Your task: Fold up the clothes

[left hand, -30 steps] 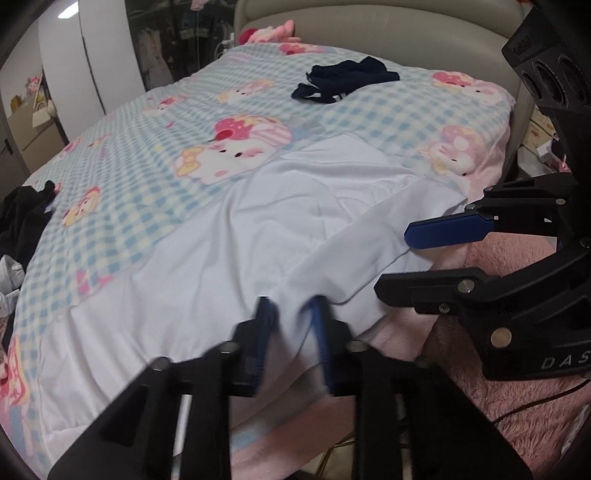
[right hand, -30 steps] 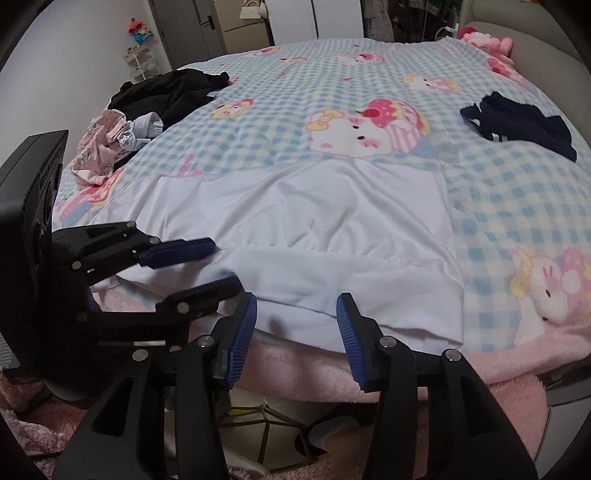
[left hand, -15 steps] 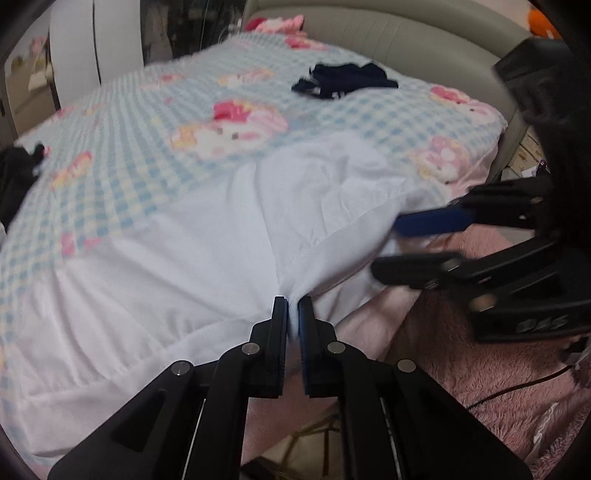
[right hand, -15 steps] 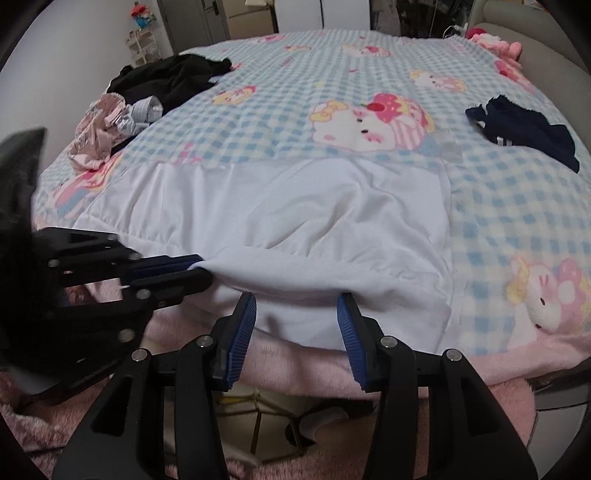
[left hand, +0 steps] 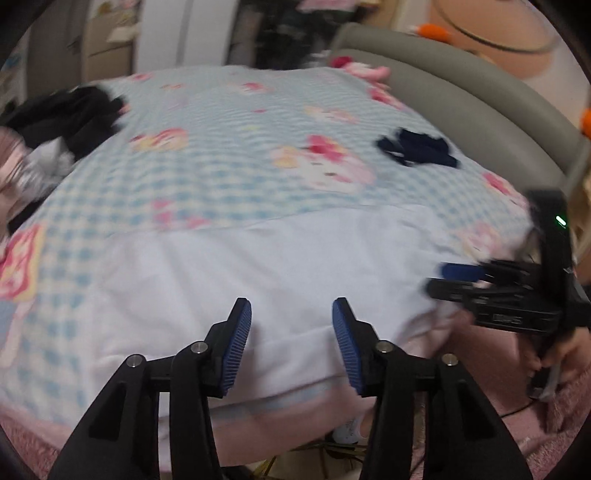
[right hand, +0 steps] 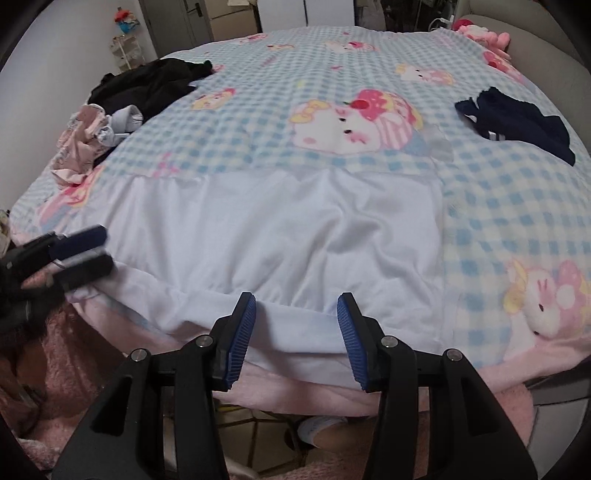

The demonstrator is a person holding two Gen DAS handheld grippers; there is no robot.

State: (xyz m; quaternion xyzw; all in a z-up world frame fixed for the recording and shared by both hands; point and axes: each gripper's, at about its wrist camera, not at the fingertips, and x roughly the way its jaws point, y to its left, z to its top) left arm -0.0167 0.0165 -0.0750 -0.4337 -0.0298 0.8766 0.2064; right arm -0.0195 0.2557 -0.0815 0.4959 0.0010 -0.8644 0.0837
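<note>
A: What's the room like?

B: A bedroom. The bed (right hand: 517, 206) is covered by a soft fleecy blanket in a blue and white check, printed with pink cartoon cats. A grey padded headboard (left hand: 480, 99) curves along the far side, with white wardrobe doors (right hand: 306, 13) beyond the bed.

A: Any writing to read?

B: There's lettering on the black body of the right gripper as seen from the left wrist view, but it's too blurred to read.

A: And the clothes?

B: A smooth white garment (right hand: 280, 236) lies spread flat at the near edge of the bed, its hem hanging slightly over. A crumpled navy garment (right hand: 513, 118) sits further back on the right, well apart. A heap of black, pink and pale clothes (right hand: 122, 103) is piled at the left edge.

A: The grippers?

B: The left gripper (left hand: 291, 341) is spread wide over the hem, holding nothing. The right gripper (right hand: 297, 336) is likewise spread, its ridged blue pads (right hand: 351, 341) either side of the hem.
</note>
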